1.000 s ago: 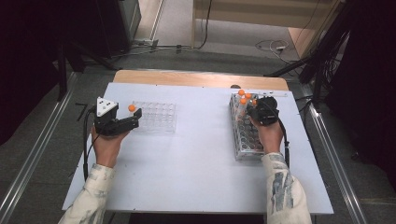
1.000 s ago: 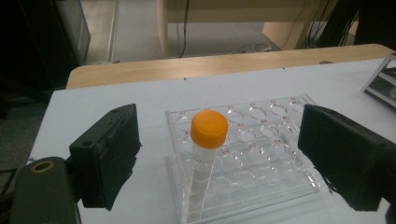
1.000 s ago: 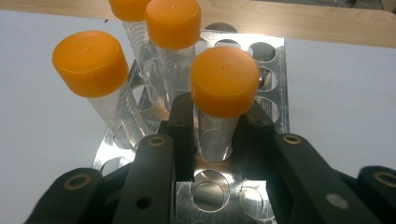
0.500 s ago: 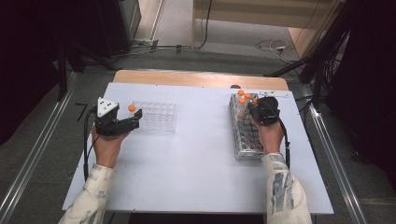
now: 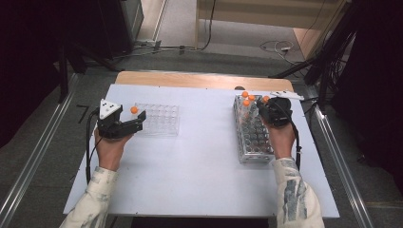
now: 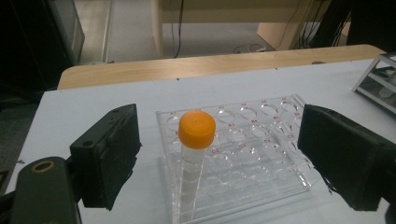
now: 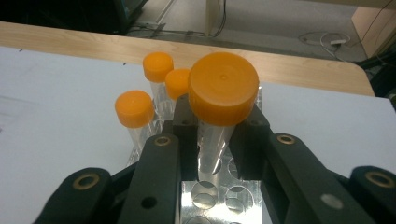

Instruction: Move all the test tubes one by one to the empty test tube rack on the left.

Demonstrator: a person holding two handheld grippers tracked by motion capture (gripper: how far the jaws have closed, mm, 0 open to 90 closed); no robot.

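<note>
The orange-capped tube (image 7: pixel 219 116) sat clamped just under its cap in your right gripper (image 7: pixel 215 135), lifted partly clear of the metal rack (image 5: pixel 254 137) at the desk's (image 5: pixel 199 180) far right; draw it straight up so its tip cleared the hole without knocking the three capped tubes (image 7: pixel 154 88) beside it. Your left gripper (image 6: pixel 219 154) waited at the left with fingers (image 6: pixel 109 149) wide, gripping nothing, around the single tube (image 6: pixel 195 144) standing in the clear tray (image 6: pixel 261 154). The lifted tube's tip was hidden behind the fingers.

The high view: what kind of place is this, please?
Probably a lab or test workspace: a white table carries a clear plastic tube rack and a metal tube rack with orange-capped clear tubes, amid cables and metal floor rails.
</note>
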